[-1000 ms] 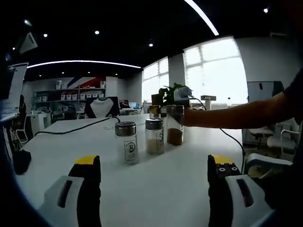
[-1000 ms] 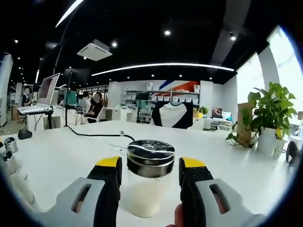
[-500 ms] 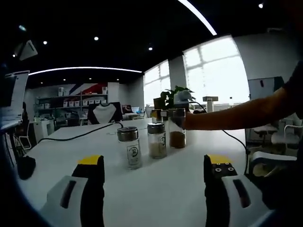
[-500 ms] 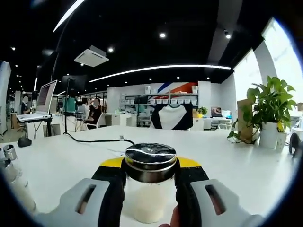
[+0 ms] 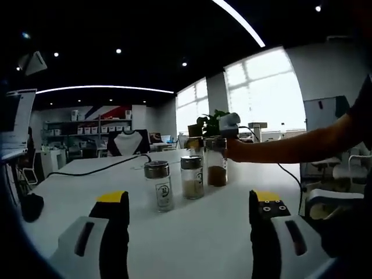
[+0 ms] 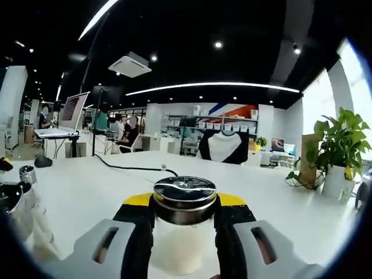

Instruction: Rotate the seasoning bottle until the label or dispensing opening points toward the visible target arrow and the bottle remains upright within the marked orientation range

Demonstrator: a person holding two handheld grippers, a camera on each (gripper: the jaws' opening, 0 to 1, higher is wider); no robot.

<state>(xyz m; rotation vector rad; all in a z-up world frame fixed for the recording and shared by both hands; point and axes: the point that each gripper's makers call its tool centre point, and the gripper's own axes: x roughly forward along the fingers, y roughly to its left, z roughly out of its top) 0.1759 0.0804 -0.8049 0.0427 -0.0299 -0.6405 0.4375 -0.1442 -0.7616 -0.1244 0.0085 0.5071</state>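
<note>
Right gripper [image 6: 185,210] is what I check first: its two yellow-tipped jaws are clamped on the seasoning bottle [image 6: 185,232] just under the cap, one jaw on each side. I see the bottle standing upright on the white desk [image 6: 93,192]. It is clear glass with a pale, whitish filling and a round silver metal cap; from here I cannot make out its label or its opening.

Left gripper [image 5: 185,200] hangs over the near part of the desk with its jaws wide apart and nothing between them. Ahead of it, toward the middle of the desk, I count three jars in a loose row: a jar with a printed label [image 5: 160,185], a jar of light powder [image 5: 191,176] just beside it, and a taller jar of brown powder [image 5: 217,161]. A person's arm [image 5: 290,146] reaches in to that far end. One black cable [image 5: 99,167] runs across the desk, and one potted plant [image 6: 339,152] stands near the far corner.
</note>
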